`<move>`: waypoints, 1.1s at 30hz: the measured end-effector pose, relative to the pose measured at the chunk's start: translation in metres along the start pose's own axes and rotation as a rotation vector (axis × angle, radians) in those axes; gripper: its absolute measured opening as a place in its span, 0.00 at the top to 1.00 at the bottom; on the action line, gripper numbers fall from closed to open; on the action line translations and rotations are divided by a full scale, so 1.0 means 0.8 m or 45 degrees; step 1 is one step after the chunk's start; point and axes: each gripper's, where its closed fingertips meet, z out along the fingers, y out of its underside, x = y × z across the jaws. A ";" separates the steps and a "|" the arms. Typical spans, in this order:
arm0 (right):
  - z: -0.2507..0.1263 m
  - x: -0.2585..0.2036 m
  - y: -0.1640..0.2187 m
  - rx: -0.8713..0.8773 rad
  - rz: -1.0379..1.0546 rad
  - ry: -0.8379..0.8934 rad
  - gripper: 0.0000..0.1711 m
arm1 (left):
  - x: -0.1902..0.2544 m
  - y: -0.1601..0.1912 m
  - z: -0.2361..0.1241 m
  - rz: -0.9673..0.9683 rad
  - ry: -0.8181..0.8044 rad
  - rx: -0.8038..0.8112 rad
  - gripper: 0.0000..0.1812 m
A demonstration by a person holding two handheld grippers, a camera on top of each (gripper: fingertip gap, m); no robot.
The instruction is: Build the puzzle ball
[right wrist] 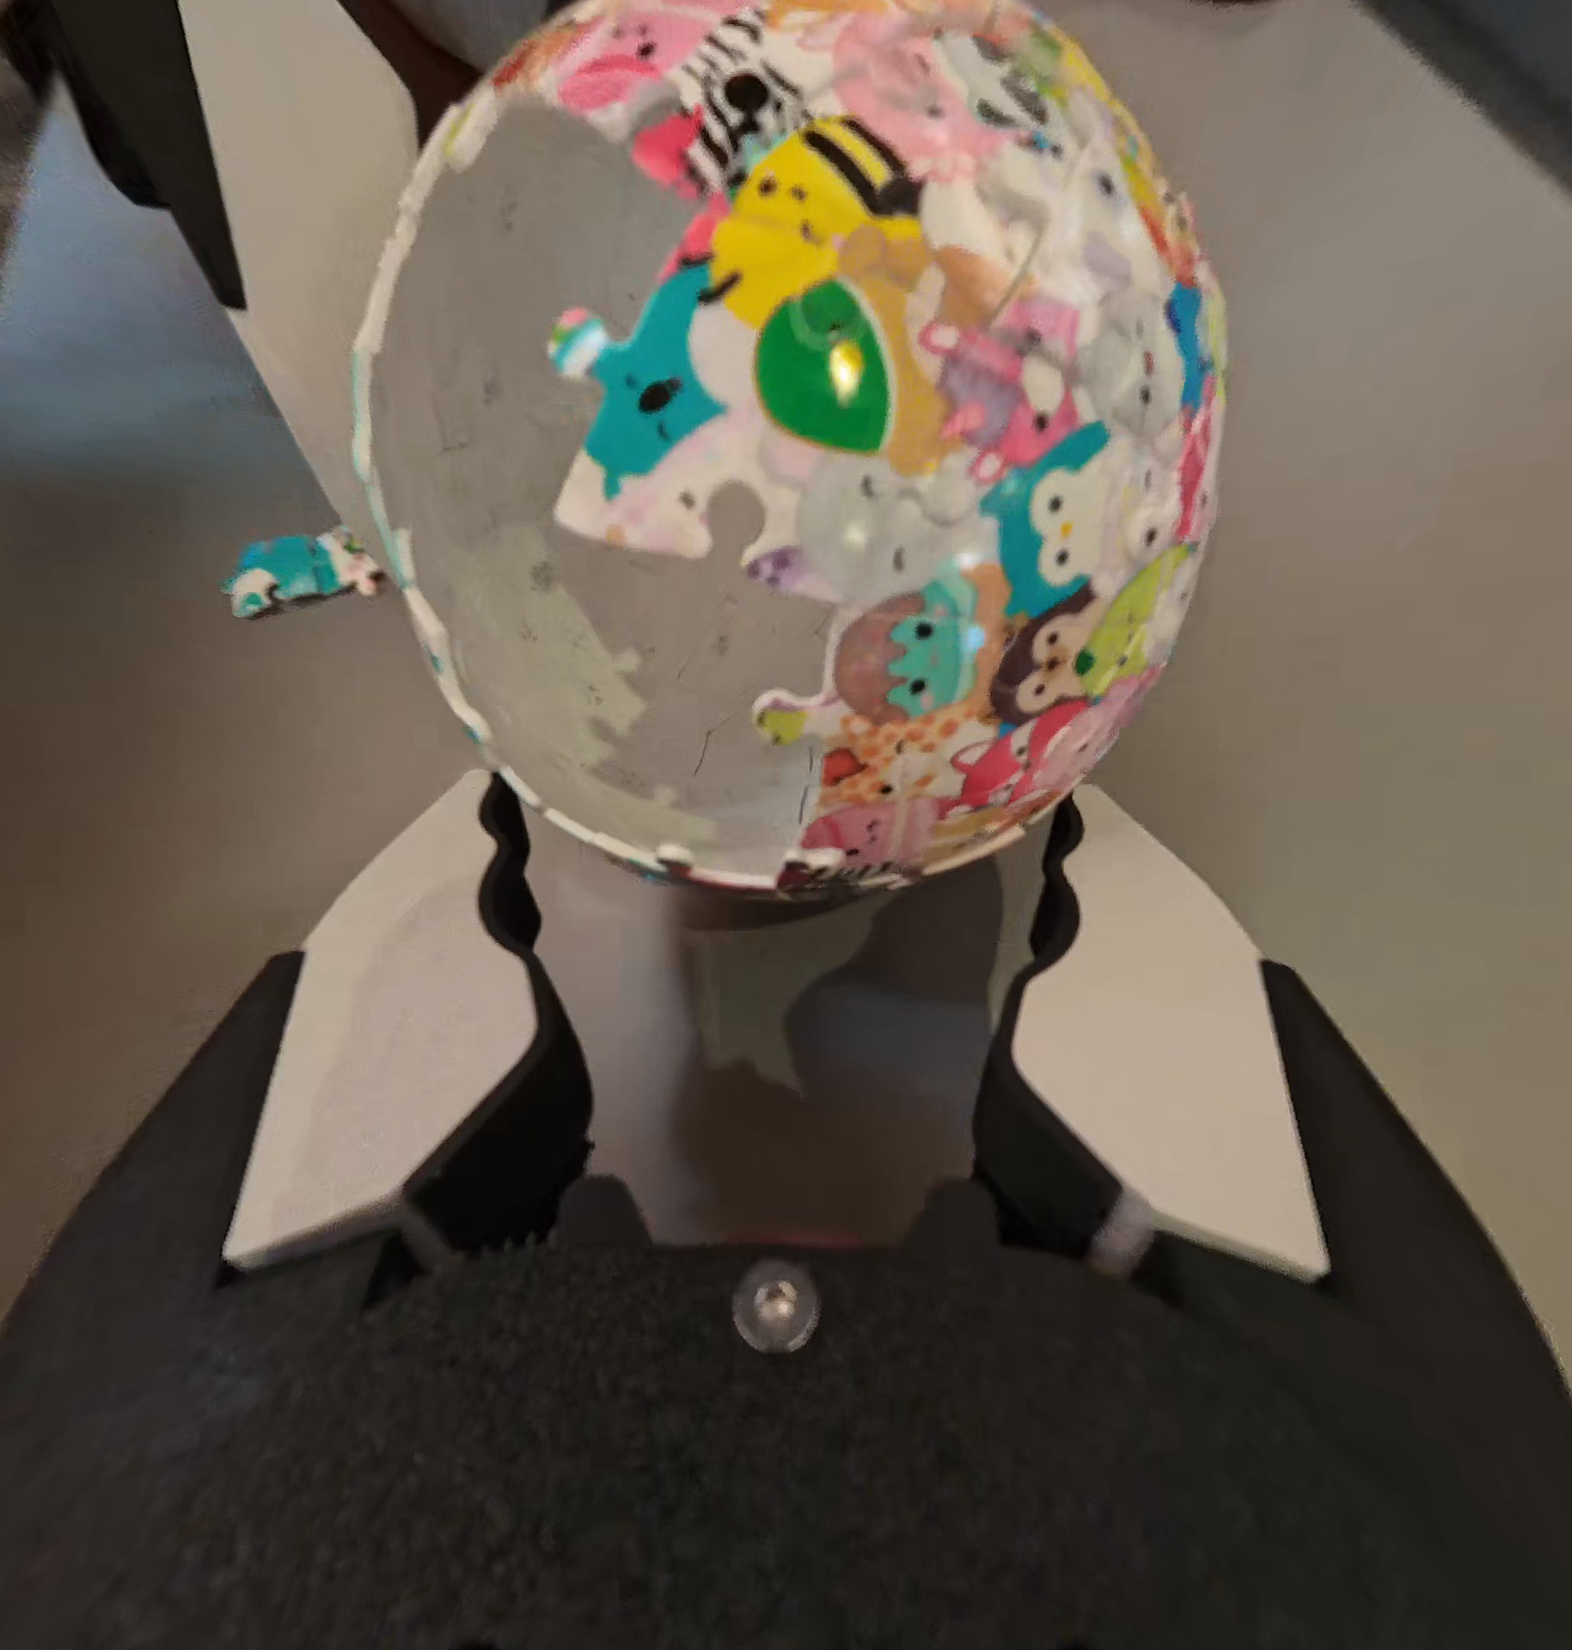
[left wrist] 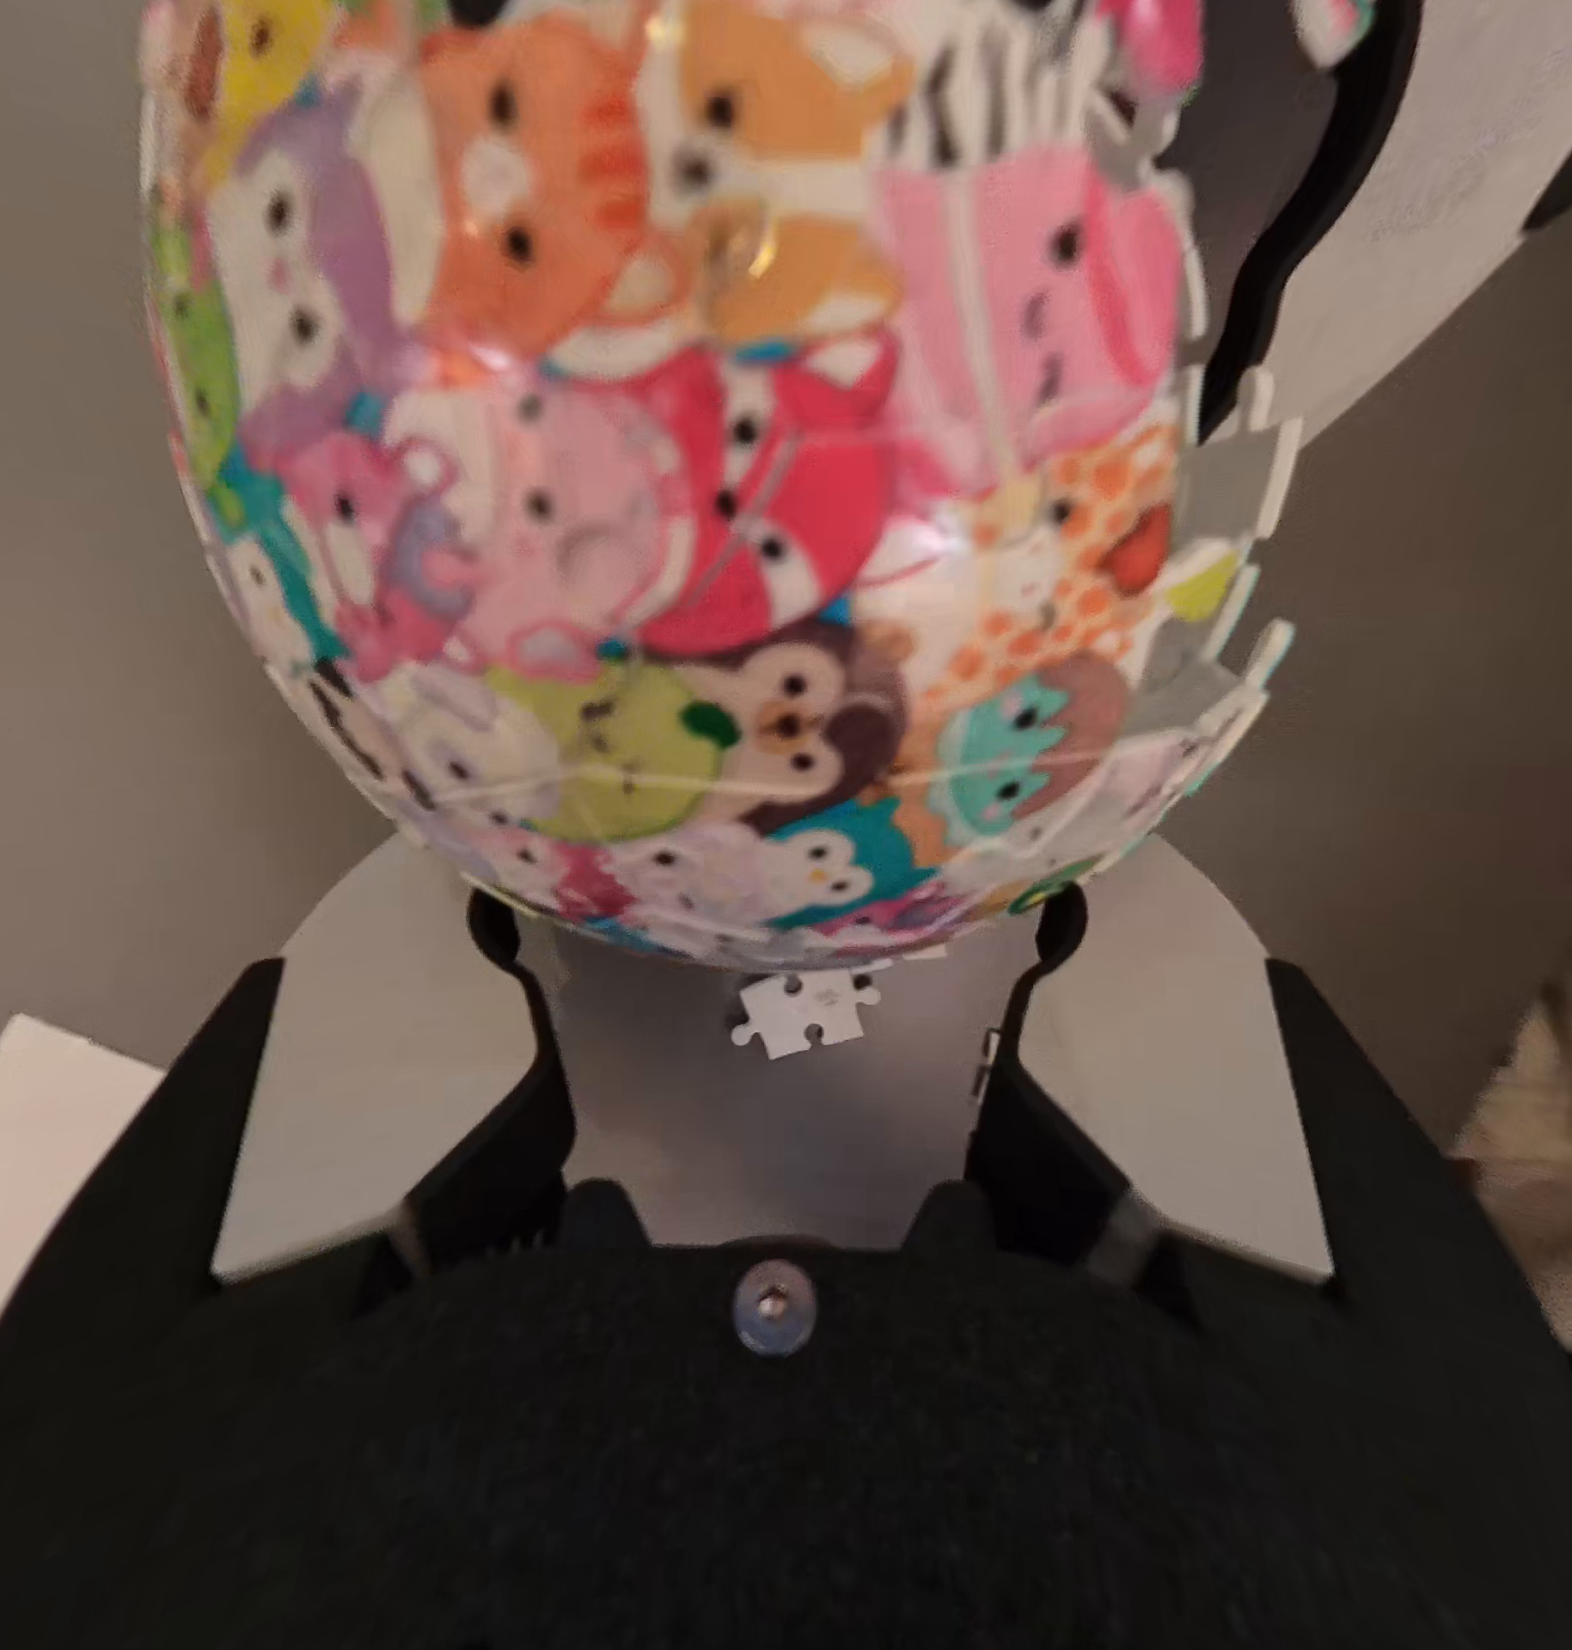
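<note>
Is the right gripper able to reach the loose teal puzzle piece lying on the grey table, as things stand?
Probably yes: the right gripper is open, and the loose teal puzzle piece lies uncovered left of the colourful puzzle ball, which it must skirt.

Grey table [right wrist: 1353, 554] bears a loose teal puzzle piece [right wrist: 304, 571].

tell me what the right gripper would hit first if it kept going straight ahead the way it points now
Most likely the puzzle ball: it sits directly ahead of the open right gripper, its lower edge right at the fingertips. The side facing it carries the unfinished opening showing the grey inside. Whether the fingers already touch it is unclear.
</note>
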 end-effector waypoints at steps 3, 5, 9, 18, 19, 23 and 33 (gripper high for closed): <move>0.000 0.002 0.000 -0.003 -0.096 0.116 0.36 | -0.002 0.001 0.000 0.049 -0.098 0.027 0.37; 0.003 0.001 0.005 -0.024 -0.104 0.139 0.36 | 0.001 0.003 0.002 0.033 -0.090 0.045 0.38; 0.002 -0.001 0.008 -0.014 -0.072 0.125 0.37 | 0.006 0.002 0.001 -0.017 -0.031 0.108 0.39; -0.004 -0.008 0.019 -0.052 0.013 -0.049 0.37 | 0.021 0.008 0.004 -0.184 0.344 0.154 0.36; -0.002 -0.007 0.018 -0.061 0.015 -0.093 0.36 | 0.023 0.009 0.007 -0.189 0.377 0.141 0.36; -0.001 -0.003 0.003 -0.047 0.083 -0.254 0.34 | 0.025 0.004 0.011 -0.178 0.431 0.105 0.34; 0.004 0.008 -0.002 -0.106 -0.169 -0.109 0.34 | 0.010 0.002 0.006 -0.019 0.177 0.070 0.37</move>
